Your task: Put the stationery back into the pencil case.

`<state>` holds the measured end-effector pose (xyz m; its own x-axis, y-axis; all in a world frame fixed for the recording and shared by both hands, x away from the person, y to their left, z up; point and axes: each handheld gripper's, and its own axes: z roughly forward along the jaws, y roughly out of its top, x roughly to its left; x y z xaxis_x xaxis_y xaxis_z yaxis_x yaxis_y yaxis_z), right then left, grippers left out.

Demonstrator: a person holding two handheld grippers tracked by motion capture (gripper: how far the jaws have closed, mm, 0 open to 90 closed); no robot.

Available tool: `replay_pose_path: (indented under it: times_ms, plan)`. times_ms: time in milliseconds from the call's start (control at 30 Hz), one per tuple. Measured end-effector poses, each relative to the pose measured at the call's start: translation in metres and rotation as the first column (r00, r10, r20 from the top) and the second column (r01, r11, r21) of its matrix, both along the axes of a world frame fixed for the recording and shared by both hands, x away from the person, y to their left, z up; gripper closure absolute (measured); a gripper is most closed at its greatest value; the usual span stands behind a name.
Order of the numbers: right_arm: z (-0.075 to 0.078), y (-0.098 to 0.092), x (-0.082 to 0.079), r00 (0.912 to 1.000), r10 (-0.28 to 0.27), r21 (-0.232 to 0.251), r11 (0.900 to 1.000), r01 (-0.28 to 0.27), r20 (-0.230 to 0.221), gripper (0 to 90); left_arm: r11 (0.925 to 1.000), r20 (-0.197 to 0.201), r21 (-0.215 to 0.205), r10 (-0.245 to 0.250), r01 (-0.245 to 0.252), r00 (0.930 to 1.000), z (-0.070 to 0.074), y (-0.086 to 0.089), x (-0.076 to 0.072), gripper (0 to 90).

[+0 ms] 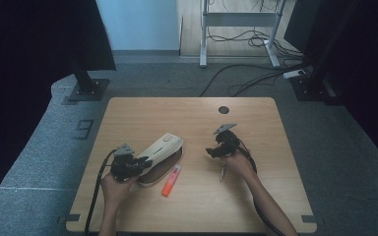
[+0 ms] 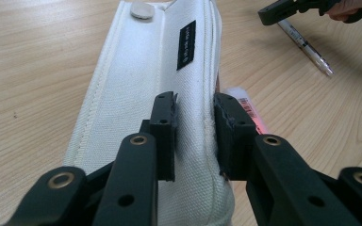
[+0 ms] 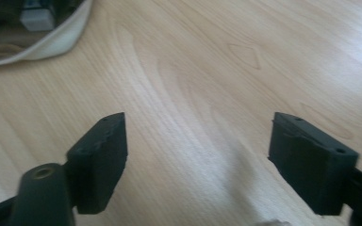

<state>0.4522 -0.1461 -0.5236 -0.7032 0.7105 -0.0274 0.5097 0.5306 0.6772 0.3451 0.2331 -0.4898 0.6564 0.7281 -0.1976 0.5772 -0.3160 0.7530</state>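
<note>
Wooden table (image 1: 256, 196), seen from above, with the person's forearms coming in from the near edge.

Left gripper (image 1: 145, 161): at the near left of the table, jaws clamped on the upper flap of a white fabric pencil case (image 1: 161, 147). In the left gripper view the two black pads pinch a fold of the white cloth (image 2: 136, 80) near the zip edge; the gap between them is narrow and filled with fabric. The case lies slantwise, its near end at the gripper and its far end pointing toward the table's middle. The flap is lifted, so the dark inside of the case shows along its right edge in the high view. A black label (image 2: 186, 44) and a round snap (image 2: 142, 9) sit on the outer face.

Orange marker (image 1: 171, 180): flat on the table just right of the case, near its open side, not touching either gripper.

Right gripper (image 1: 209, 152): right of centre, jaws wide apart over bare wood with nothing between them, as its own view confirms (image 3: 195, 160). The case's white rim (image 3: 52, 42) shows at the far left of that view.

Pen (image 1: 222, 172): on the table beside the right hand (image 1: 238, 162), on the near side of the right gripper.
</note>
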Motion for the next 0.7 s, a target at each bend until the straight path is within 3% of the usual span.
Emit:
replay_pose_path:
  times_ms: [700]
  plan:
    - [-0.011,-0.037,0.018,0.9945,-0.103,-0.054,0.993,0.104,0.017,14.3,1.0000,-0.001,0.001,-0.002,0.002,1.0000,0.000,0.000,0.000,70.9]
